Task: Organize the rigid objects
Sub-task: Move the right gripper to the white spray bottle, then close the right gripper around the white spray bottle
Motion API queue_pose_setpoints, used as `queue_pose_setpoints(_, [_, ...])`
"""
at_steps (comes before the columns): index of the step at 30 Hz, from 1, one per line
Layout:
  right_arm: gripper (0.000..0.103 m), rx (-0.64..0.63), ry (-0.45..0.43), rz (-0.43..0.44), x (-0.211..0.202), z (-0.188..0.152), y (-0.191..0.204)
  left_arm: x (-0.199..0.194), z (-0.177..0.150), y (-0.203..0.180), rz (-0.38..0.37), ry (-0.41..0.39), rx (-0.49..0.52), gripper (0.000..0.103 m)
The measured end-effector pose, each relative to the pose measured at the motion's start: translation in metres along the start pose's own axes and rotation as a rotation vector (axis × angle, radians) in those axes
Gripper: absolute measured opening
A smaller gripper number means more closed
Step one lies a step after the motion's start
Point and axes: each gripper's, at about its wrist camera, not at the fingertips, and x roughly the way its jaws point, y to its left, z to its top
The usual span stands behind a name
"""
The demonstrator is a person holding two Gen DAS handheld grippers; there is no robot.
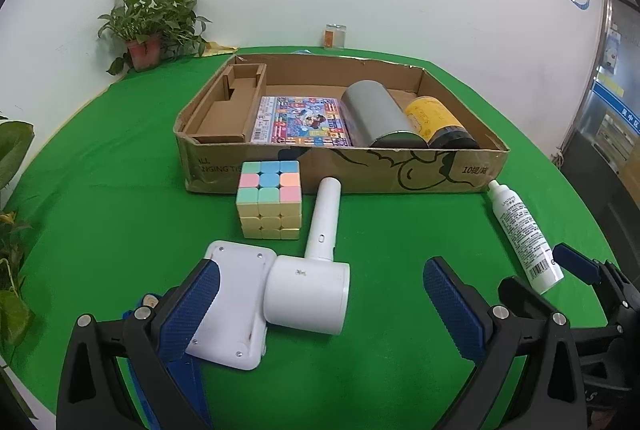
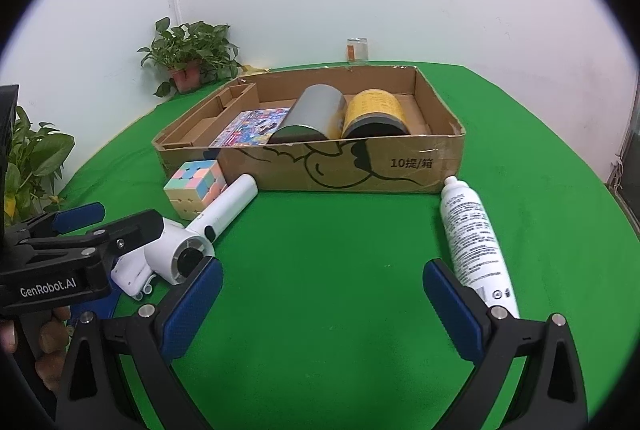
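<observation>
Both tools hang low over the green tabletop (image 2: 320,270), each with its blue pads spread wide and nothing between them. The left tool (image 1: 320,304) is lined up on the white hair dryer (image 1: 308,290), whose barrel lies just ahead of its pads and whose handle points away toward the cardboard box (image 1: 340,169). That spread looks chosen to take the fat barrel, so I judge the dryer is the next thing to be picked up. Under the dryer's left end sits a flat white device (image 1: 232,302), touching the left pad; I cannot tell what it is.

The right tool (image 2: 322,304) waits beside the white spray bottle (image 2: 476,242), which lies on its side with its cap just short of the box wall. The bottle's base sits just beyond the right pad, not between the pads, so it would need a shift sideways to grasp.

The pastel puzzle cube (image 1: 270,199) stands against the box's front wall, beside the dryer handle.

In the box, a colourful flat pack (image 1: 300,121) lies beside a grey cylinder (image 1: 380,113) and a yellow canister (image 1: 440,121), both on their sides and parallel, presumably so they rest steadily. A cardboard insert (image 1: 228,105) takes the left end. Three or four loose things remain outside.
</observation>
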Motion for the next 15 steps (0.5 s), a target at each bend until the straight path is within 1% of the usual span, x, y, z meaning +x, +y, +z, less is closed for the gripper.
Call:
queue_pose_setpoints(2, [0.1, 0.006, -0.003, -0.004, -0.001, 0.001, -0.009, 0.003, 0.0, -0.002, -0.028, 0.016, -0.002, 0.102])
queue_pose_setpoints(3, [0.1, 0.013, -0.005, -0.021, -0.001, 0.002, -0.019, 0.004, 0.0, -0.003, -0.046, 0.026, 0.0, 0.102])
queue_pose_setpoints(5, [0.1, 0.03, -0.006, -0.072, 0.0, 0.004, -0.035, 0.009, -0.002, -0.01, -0.12, 0.073, 0.028, 0.102])
queue_pose_setpoints(6, [0.1, 0.056, -0.004, -0.116, 0.001, 0.005, -0.051, 0.011, -0.005, -0.015, -0.162, 0.093, 0.041, 0.102])
queue_pose_setpoints(7, [0.1, 0.08, 0.004, -0.131, 0.002, 0.006, -0.062, 0.012, -0.006, -0.018, -0.189, 0.106, 0.047, 0.102])
queue_pose_setpoints(10, [0.1, 0.164, 0.051, -0.132, 0.01, 0.006, -0.097, 0.018, -0.012, -0.029, -0.255, 0.142, 0.051, 0.102])
queue_pose_setpoints(11, [0.1, 0.173, 0.069, -0.145, 0.014, 0.004, -0.106, 0.022, -0.014, -0.033, -0.275, 0.155, 0.05, 0.102])
queue_pose_setpoints(13, [0.1, 0.185, 0.108, -0.139, 0.022, 0.0, -0.114, 0.027, -0.016, -0.039, -0.298, 0.173, 0.048, 0.102])
queue_pose_setpoints(14, [0.098, 0.198, 0.134, -0.125, 0.026, -0.002, -0.118, 0.029, -0.018, -0.042, -0.307, 0.169, 0.046, 0.102])
queue_pose_setpoints(15, [0.088, 0.215, 0.177, -0.101, 0.033, -0.007, -0.122, 0.032, -0.019, -0.045, -0.317, 0.176, 0.046, 0.102])
